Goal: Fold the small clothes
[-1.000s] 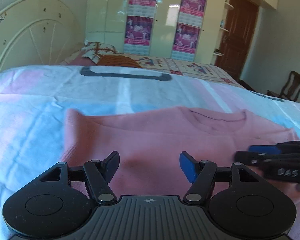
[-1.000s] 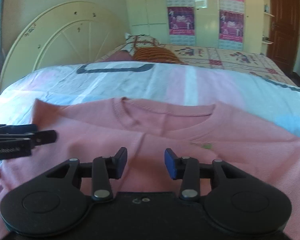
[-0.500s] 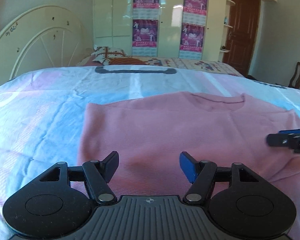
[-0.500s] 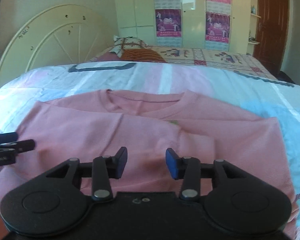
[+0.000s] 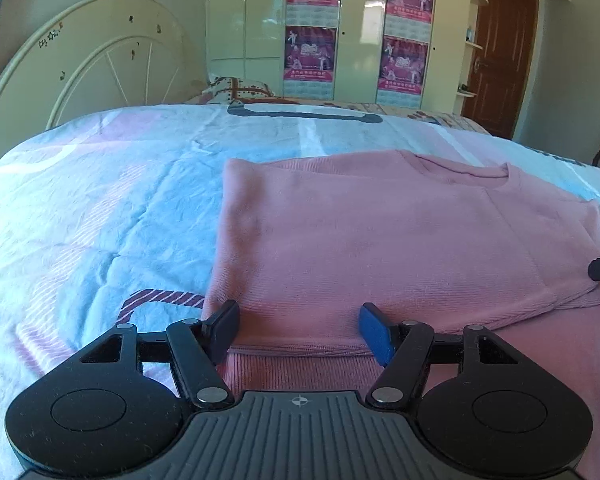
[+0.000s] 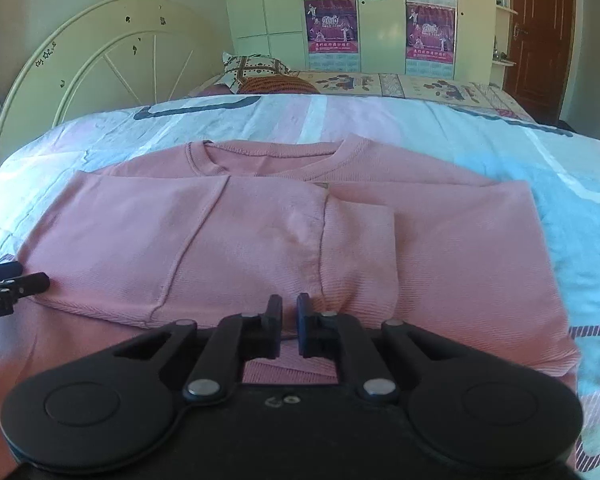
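Pink sweater (image 6: pixel 260 232) on bed (image 5: pixel 100 208), sides folded | left gripper (image 5: pixel 298 330) wide at hem | right gripper (image 6: pixel 289 322) nearly closed, grasp unclear | next: hem to collar

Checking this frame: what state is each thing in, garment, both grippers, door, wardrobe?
pink sweater: flat on the bed, both sides folded inward and overlapping
left gripper: open, over the sweater's hem
right gripper: nearly shut; grip unclear
brown door: closed
wardrobe doors: closed
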The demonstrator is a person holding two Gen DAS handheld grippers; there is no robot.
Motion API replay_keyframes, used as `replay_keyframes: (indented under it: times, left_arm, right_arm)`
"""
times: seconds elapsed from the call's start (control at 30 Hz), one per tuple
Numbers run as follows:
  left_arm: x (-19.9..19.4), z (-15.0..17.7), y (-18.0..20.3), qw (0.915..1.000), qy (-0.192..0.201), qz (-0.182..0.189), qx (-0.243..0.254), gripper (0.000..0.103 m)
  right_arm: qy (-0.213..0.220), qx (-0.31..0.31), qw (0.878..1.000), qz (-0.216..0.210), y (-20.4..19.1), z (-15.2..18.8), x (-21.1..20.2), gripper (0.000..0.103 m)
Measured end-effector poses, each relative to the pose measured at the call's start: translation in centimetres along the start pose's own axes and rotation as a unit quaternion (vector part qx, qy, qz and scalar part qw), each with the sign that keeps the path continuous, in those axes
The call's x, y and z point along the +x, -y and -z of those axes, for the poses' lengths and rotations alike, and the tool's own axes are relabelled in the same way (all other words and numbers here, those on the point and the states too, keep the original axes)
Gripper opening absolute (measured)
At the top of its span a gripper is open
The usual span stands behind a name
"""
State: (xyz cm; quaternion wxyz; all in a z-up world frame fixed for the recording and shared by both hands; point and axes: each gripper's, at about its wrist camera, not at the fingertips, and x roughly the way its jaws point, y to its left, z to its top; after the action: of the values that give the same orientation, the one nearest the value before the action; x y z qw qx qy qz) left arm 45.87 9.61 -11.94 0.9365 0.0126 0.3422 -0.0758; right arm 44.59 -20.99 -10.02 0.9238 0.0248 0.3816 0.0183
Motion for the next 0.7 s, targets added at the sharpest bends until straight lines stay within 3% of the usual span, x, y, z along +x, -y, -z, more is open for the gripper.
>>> replay_keyframes:
  times: [0.07,0.13,0.17,0.23,0.3,0.33,0.5,0.57,0.6,0.7]
  left_arm:
    - [0.1,0.1,0.4,0.9999,-0.002,-0.005,0.012,0.066]
    - [0.0,-0.3,0.6,0.9998,-0.004,-0.010,0.014,0.066]
    - [-0.3,-0.6,0.7,0.9999,0.004,-0.010,0.011,0.066]
    - [-0.4,-1.4,0.7,0.9996,0.022,-0.009,0.013,0.066]
    - [1.1,-1.7,0.5,0.9999,-0.006,-0.010,0.011,0.066]
    - [1.8,-1.7,0.3,0.9997,-0.020,-0.007,0.011,0.066]
    - [0.3,-1.6,0.9,0.9997,0.000,-0.003,0.023,0.066]
    - [0.9,-0.8,1.2,0.9993,-0.018,-0.005,0.033,0.066]
    - [0.8,-0.4,1.3,0.9992,-0.008,-0.007,0.038,0.067]
    - [0.9,-0.4,1.4,0.9991,-0.007,-0.009,0.042,0.068]
  right_arm:
    - [0.003,0.010,1.000,0.007,-0.4,0.0,0.0,0.008]
    - [0.027,0.013,0.999,0.031,-0.9,-0.1,-0.7,0.033]
    - [0.042,0.015,0.998,0.043,-0.8,-0.2,-1.0,0.040]
    - [0.030,0.022,0.998,0.052,-0.1,-0.2,-0.6,0.037]
    - [-0.016,0.026,0.998,0.051,1.2,0.1,1.2,0.037]
    - [-0.010,0.028,0.999,0.046,1.4,0.2,1.2,0.037]
    - [0.014,0.034,0.998,0.055,1.3,-0.4,-0.3,0.037]
    - [-0.018,0.036,0.997,0.059,1.4,0.0,0.9,0.036]
    - [-0.035,0.033,0.997,0.066,1.4,0.3,1.6,0.039]
    - [-0.027,0.012,0.997,0.078,0.7,0.7,1.7,0.039]
